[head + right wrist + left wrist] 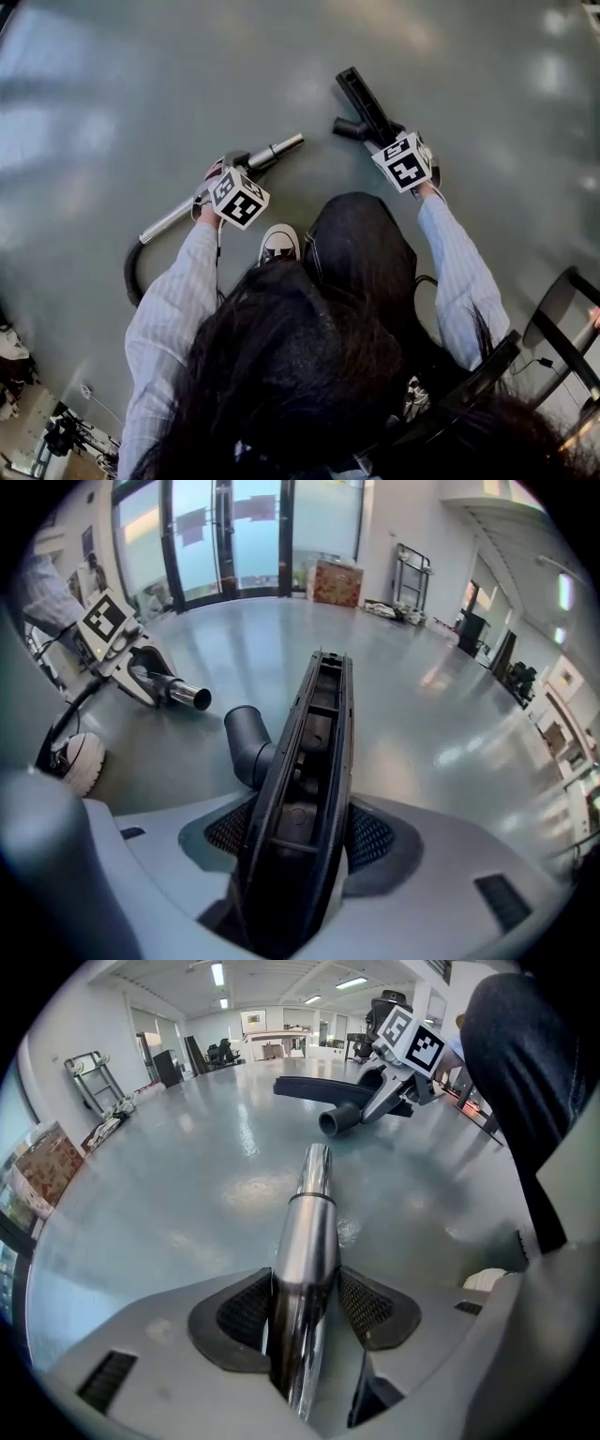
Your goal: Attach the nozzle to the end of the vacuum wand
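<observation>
While the left hand-held gripper (305,1314) was clamped on the shiny metal vacuum wand (310,1237), the right hand-held gripper (295,844) was closed on the long black plastic nozzle (316,742). The nozzle's round socket (246,738) sat near the wand tip, unjoined, over the grey floor (141,75).

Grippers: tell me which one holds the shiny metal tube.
The left gripper: its jaws clamp the silver wand, while the right gripper grips the black nozzle instead.

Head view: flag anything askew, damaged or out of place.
Nothing stands out. The nozzle and the wand are apart, not yet joined, with no visible damage or spill on the floor.
</observation>
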Motion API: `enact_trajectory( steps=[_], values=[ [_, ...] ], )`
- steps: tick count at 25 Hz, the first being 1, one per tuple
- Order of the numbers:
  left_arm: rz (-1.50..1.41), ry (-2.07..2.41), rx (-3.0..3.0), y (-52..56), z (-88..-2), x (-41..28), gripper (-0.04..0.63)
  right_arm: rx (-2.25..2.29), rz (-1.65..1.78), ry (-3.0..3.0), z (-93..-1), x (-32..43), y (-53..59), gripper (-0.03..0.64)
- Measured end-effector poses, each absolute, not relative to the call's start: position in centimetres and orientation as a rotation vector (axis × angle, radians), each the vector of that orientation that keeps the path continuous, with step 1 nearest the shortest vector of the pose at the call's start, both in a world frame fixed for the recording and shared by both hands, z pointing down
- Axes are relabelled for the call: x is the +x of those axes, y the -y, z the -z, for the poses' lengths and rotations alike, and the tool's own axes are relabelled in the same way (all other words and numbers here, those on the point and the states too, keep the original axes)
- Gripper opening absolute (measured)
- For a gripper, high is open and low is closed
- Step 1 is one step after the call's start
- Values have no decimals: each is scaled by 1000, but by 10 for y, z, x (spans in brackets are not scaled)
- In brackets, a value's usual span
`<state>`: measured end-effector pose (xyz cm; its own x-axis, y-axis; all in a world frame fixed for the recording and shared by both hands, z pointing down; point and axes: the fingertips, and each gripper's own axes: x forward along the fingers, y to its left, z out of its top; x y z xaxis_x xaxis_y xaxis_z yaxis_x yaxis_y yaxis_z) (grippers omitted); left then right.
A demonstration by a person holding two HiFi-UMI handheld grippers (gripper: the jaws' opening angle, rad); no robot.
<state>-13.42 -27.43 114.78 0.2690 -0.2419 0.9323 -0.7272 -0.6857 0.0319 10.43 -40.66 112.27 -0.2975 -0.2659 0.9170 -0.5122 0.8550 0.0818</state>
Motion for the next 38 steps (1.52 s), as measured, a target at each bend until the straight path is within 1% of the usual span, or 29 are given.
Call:
enact_trajectory(
  steps=[4, 9, 15, 20, 29, 34, 38],
  values=[
    [-1438, 876, 2120, 273, -1145, -133, 219, 439, -237, 1972, -1114, 77, 402, 268],
    [-1445, 838, 2138, 270, -1141, -138, 207, 243, -107, 1996, -1116, 46, 399, 268],
    [-1443, 807, 2186, 269, -1125, -133, 196, 150, -38, 2042, -1101, 34, 401, 268],
    [-1460, 799, 2213, 268, -1107, -133, 193, 44, 106, 2028, -1086, 23, 396, 267],
    [-1484, 825, 2219, 268, -1099, -142, 190, -18, 219, 2018, -1074, -2, 404, 265],
    [-1507, 812, 2255, 267, -1083, -136, 188, -95, 355, 2008, -1053, -10, 404, 265],
    [-1526, 830, 2249, 270, -1082, -136, 187, -101, 339, 2010, -1052, -12, 406, 265]
  ],
)
